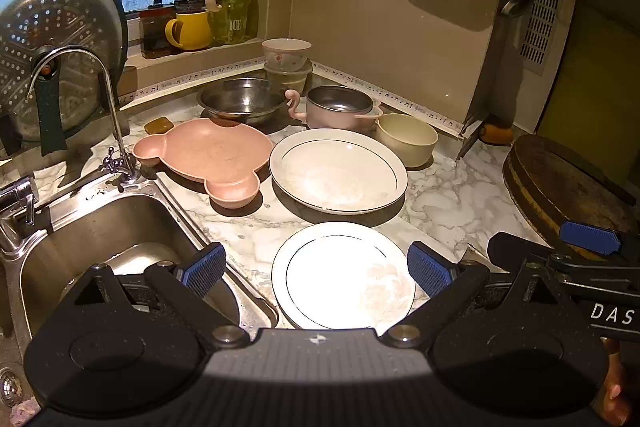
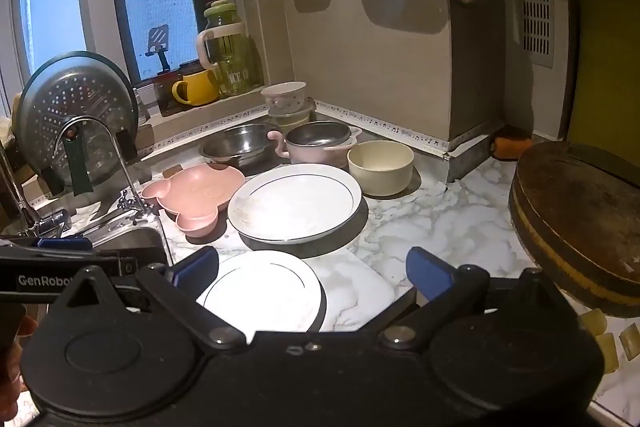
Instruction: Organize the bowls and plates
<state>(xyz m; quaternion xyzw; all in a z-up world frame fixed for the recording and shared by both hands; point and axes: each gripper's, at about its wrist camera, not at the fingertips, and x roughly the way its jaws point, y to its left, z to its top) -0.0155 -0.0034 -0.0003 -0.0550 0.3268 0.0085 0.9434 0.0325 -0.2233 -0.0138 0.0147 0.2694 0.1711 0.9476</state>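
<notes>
Left gripper [image 1: 316,269] & right gripper [image 2: 312,273], both wide open and empty, above glossy round white plate [image 1: 342,275] on veined marble counter [image 1: 448,187]; bear-shaped pink plate [image 1: 204,151] near steel sink [image 1: 80,227].

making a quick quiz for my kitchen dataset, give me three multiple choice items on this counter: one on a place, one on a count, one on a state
1. Where is the pink bear-shaped plate?
A. in the sink
B. on the counter between the faucet and the larger white plate
C. on the windowsill

2. How many gold-rimmed white plates lie on the counter?
A. one
B. two
C. four

3. How is the left gripper?
A. open, holding nothing
B. shut on a bowl
C. shut on the faucet

Answers:
1 B, it sits beside the faucet and the larger white plate.
2 B, the larger plate and the near white plate.
3 A, its blue pads stand wide apart, gripping nothing.
</notes>
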